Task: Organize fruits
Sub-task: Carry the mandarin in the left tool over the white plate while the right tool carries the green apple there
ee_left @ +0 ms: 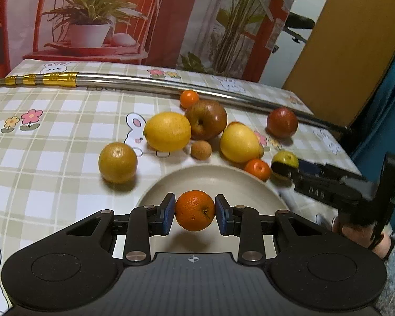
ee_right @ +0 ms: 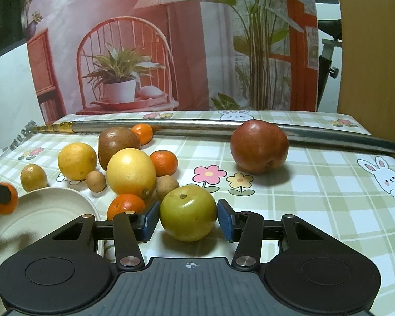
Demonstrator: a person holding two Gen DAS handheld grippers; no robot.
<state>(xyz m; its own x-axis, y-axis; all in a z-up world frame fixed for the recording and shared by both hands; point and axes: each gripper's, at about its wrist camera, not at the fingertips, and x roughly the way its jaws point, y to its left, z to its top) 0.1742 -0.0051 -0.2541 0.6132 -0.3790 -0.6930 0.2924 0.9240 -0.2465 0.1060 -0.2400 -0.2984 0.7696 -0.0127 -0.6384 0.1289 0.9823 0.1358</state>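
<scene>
We hold a gripper in each hand over a table covered by a checked cloth [ee_right: 316, 197] printed with rabbits and flowers. Our left gripper [ee_left: 194, 210] pinches a small mandarin [ee_left: 194, 210] between its blue pads [ee_left: 168, 214], and the fruit hangs just above the cream plate [ee_left: 223, 181], clear of its surface with a shadow beneath it. Our right gripper [ee_right: 188, 217] brackets a yellow-green apple [ee_right: 188, 212] that sits on the cloth just right of the plate. Its left pad meets the apple's side; a thin gap seems to remain at the right pad, so we cannot tell whether the grip is firm.

Beyond the plate the other fruit lies in a loose cluster: two lemons [ee_left: 168, 131] [ee_left: 239, 142], a round yellow citrus [ee_left: 117, 162] off to the left, a brownish-red apple [ee_left: 206, 119], two small tan longans, one at [ee_left: 201, 149], and further mandarins, one of them [ee_left: 258, 169] touching the plate's far rim. A red apple [ee_right: 259, 146] sits apart to the right, near a long metal pole [ee_right: 197, 126] with a gold end that lies across the far side of the table.
</scene>
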